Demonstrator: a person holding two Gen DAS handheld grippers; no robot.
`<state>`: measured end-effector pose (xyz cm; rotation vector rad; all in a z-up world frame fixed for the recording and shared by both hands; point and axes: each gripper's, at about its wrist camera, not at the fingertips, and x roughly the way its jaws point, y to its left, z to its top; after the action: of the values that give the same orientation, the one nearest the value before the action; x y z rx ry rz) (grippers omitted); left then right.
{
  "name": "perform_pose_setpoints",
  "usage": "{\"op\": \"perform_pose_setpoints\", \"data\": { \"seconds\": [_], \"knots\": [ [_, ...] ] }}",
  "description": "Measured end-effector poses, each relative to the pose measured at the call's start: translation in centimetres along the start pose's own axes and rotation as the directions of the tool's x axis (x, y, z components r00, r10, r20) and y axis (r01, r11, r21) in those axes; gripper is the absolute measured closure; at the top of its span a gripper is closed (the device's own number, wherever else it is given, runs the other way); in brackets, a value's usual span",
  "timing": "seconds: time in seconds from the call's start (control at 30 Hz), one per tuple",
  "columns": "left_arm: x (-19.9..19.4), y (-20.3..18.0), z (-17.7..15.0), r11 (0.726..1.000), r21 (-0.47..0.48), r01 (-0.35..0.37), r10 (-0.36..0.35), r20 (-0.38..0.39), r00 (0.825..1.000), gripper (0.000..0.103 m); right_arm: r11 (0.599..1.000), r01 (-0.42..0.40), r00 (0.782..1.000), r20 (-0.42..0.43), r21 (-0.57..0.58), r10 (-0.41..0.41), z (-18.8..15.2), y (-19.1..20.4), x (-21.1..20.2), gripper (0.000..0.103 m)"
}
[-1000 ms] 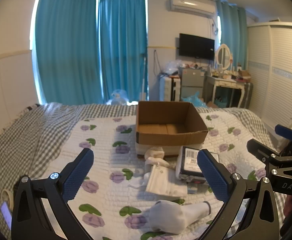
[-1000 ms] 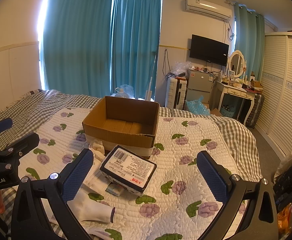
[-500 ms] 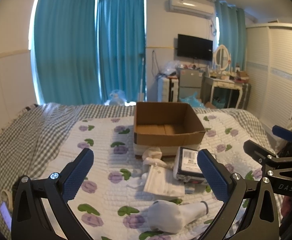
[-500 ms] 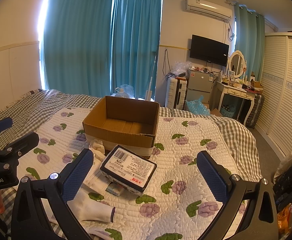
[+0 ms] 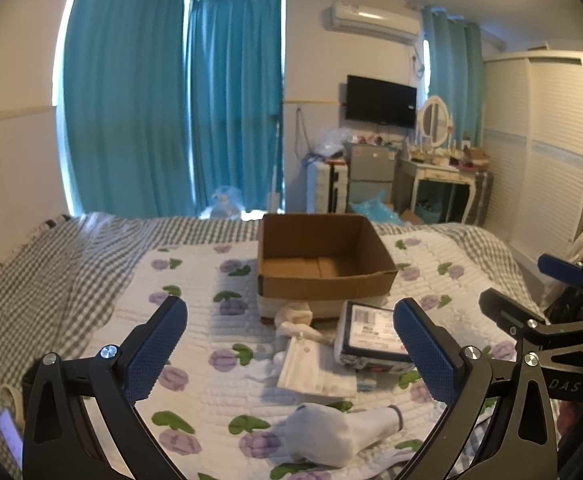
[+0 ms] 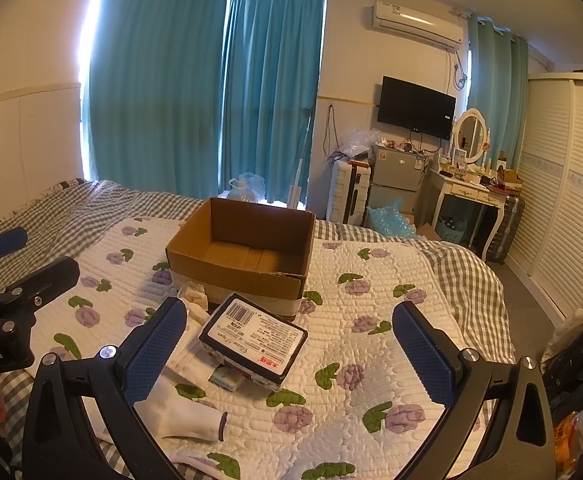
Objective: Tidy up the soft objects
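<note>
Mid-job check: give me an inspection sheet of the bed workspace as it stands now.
Surface: floral quilt over a checked sheet.
Job's things: open cardboard box, nothing seen inside; white sock nearest the cameras; folded white cloth; bunched pale cloth against the box front.
Clutter: dark labelled pack lying tilted on a smaller packet.
Grippers: left gripper open, holding nothing; right gripper open, holding nothing; both above the bed.
Cables: cords hang on the far wall; nothing seen on the bed.
Surroundings: teal curtains, TV, air conditioner, dressing table, wardrobe.
</note>
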<state>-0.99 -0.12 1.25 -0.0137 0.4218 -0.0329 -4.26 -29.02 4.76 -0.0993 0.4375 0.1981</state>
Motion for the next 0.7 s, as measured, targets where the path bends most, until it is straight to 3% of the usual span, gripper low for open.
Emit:
{"op": "perform_pose_setpoints", "data": {
  "seconds": [0.2,0.33,0.47,0.6,0.7],
  "knots": [
    [0.9,0.1,-0.8,1.000,0.002,-0.009,0.009,-0.037,0.999,0.000,1.000,-0.002,1.000,-0.012,-0.014,0.002,-0.3,0.1,-0.3,0.000],
    [3.3,0.1,-3.1,1.000,0.004,-0.021,0.022,-0.131,0.991,0.000,1.000,-0.005,0.999,-0.039,-0.018,0.004,-1.1,0.3,0.4,0.000],
    [6.8,-0.1,-6.8,1.000,0.020,-0.003,0.008,-0.264,0.964,0.000,1.000,-0.006,0.996,-0.086,-0.025,0.004,-2.1,0.4,1.8,0.000],
    [9.7,-0.7,-9.9,0.996,-0.027,0.083,-0.086,-0.403,0.911,0.008,1.000,-0.010,0.989,-0.145,-0.029,0.006,-3.4,0.6,3.9,0.000],
    [10.9,-1.7,-11.5,0.996,0.015,0.089,-0.072,-0.463,0.883,0.008,0.999,-0.006,0.980,-0.199,-0.042,-0.003,-4.6,0.9,5.7,0.000]
  ]
}}
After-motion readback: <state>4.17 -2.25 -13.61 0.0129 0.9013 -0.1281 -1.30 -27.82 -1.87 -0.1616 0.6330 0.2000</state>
